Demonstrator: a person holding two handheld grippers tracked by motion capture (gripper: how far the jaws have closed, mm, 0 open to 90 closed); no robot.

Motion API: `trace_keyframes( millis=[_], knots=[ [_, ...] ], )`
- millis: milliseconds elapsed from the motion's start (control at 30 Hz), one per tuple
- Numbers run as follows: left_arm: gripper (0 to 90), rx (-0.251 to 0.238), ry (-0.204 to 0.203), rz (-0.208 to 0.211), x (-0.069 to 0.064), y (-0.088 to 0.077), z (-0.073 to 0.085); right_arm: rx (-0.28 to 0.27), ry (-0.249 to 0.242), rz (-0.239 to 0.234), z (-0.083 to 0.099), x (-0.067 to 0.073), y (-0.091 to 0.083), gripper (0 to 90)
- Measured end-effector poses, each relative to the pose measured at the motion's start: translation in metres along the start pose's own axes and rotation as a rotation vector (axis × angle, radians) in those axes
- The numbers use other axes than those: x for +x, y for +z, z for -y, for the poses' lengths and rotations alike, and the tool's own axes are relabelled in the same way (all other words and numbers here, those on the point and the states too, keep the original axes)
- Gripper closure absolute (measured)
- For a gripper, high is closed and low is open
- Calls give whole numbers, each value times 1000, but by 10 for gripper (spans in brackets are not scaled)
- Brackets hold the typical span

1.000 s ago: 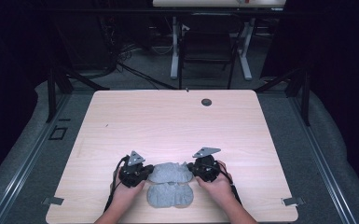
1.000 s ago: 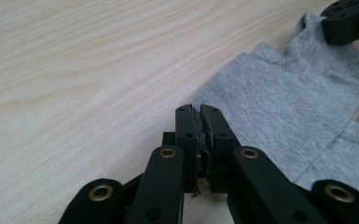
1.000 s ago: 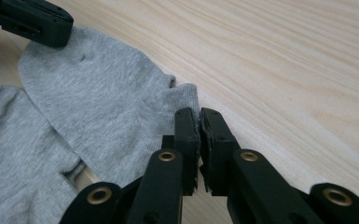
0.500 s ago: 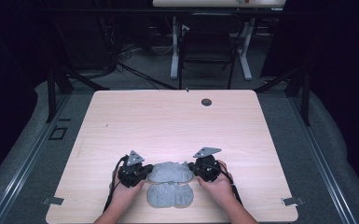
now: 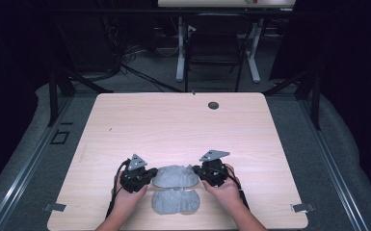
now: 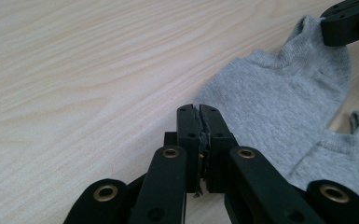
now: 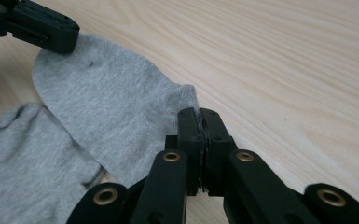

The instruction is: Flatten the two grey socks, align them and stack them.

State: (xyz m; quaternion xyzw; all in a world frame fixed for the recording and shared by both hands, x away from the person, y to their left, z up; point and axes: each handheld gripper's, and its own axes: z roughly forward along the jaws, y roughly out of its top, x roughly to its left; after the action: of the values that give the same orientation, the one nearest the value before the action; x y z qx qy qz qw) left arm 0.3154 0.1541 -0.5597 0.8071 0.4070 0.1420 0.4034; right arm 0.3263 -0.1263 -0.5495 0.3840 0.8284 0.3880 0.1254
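Two grey socks lie near the table's front edge. The farther sock (image 5: 176, 175) is stretched between my two grippers. My left gripper (image 5: 150, 176) is shut on its rounded toe end (image 6: 279, 107). My right gripper (image 5: 197, 171) is shut on its cuff end (image 7: 112, 112). In the left gripper view the jaws (image 6: 198, 112) meet with the sock's edge pinched between them. The right gripper's jaws (image 7: 198, 114) stand the same way in its own view. The nearer sock (image 5: 175, 201) lies flat and loose just in front, untouched.
The wooden table (image 5: 183, 125) has a small dark round hole (image 5: 213, 105) near its far edge. A person's hands (image 5: 224, 190) hold both grippers close to the front edge. Chairs and desk legs stand beyond the table in the dark.
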Motion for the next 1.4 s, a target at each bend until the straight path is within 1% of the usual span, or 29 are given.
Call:
trace_keyframes(
  millis=[33,100,167,233,333,400,500,533,567,600,633,667,733,867,900,933,1000,1100,1133,1233,1267,1400],
  knots=[
    [881,-2,-6,4,-1,-1,-1,-1,2,-1,-1,1,-1,883],
    [881,-11,-2,4,-2,-4,-3,-6,-9,-1,-3,2,-5,883],
    [881,-14,5,8,-3,-7,-5,-13,-6,-3,-3,3,-7,883],
    [882,-12,2,7,-4,-9,-6,-20,-9,-3,-4,3,-8,883],
    [881,-17,3,16,-6,-12,-7,-14,-8,-10,-4,2,-11,883],
    [881,-19,12,16,-8,-15,-8,-22,-2,-12,-3,3,-14,883],
    [881,-21,15,21,-11,-19,-8,-24,-16,-18,-3,5,-19,883],
    [881,-20,25,23,-11,-21,-9,-25,-16,-20,-3,6,-20,883],
    [881,-23,21,23,-13,-22,-9,-30,-16,-19,-2,7,-22,883],
    [881,-20,32,28,-13,-24,-9,-35,-20,-21,-2,8,-24,883],
    [882,-25,25,28,-15,-25,-8,-32,-21,-22,-2,9,-26,883],
    [882,-20,32,31,-15,-27,-8,-33,-24,-25,-2,9,-27,883],
    [881,-19,31,36,-17,-29,-7,-30,-25,-26,-1,10,-31,883],
    [881,-11,51,45,-22,-35,-5,-36,-25,-31,2,12,-38,883],
    [881,-11,49,48,-24,-36,-4,-44,-19,-33,3,14,-39,883],
    [881,-11,52,51,-26,-37,-3,-37,-24,-38,4,14,-41,883],
    [881,-6,65,56,-28,-40,0,-42,-19,-43,6,18,-44,883],
    [881,2,71,62,-32,-43,3,-33,-28,-53,10,22,-48,883],
    [881,1,65,65,-34,-44,4,-34,-23,-58,11,24,-49,882],
    [881,12,75,73,-35,-46,8,-24,-33,-65,14,28,-51,882],
    [881,15,67,74,-36,-46,9,-25,-36,-66,15,29,-52,882],
    [881,22,64,82,-38,-46,14,-22,-37,-66,18,33,-54,883]
  ],
)
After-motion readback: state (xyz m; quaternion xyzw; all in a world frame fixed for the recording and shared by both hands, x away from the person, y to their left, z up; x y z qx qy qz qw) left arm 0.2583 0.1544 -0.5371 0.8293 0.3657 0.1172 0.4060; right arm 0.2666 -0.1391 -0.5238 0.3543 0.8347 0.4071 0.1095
